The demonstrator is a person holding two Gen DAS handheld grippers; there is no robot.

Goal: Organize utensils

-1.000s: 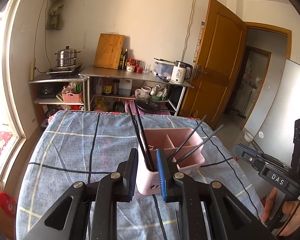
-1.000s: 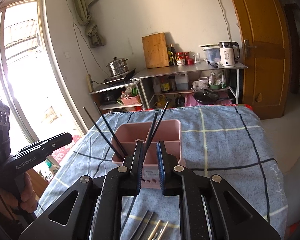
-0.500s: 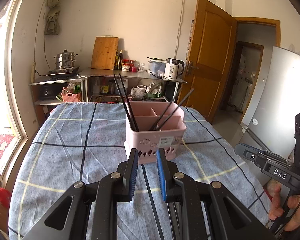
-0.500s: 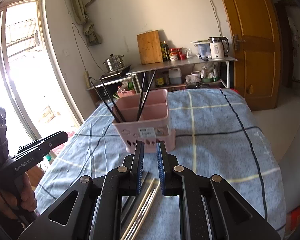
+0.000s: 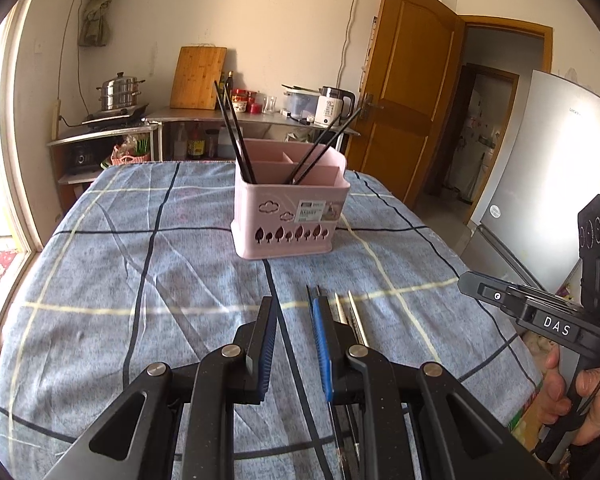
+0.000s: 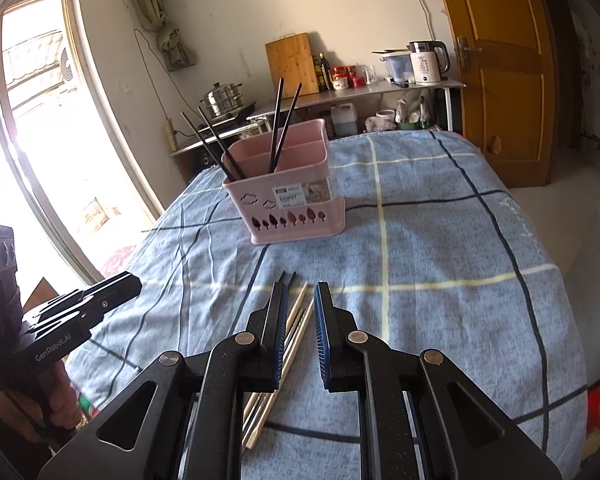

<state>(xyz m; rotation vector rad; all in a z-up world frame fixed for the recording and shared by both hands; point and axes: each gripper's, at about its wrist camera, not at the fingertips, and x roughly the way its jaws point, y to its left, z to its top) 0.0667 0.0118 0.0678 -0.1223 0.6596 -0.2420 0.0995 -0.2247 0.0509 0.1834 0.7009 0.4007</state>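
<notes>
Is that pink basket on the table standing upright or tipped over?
Upright. The pink utensil basket sits flat on the checked tablecloth, open top facing up, with black chopsticks leaning out of its compartments.

The utensil basket stands on the tablecloth with two chopstick pairs in it; loose chopsticks lie before it; shelves stand behind.
</notes>
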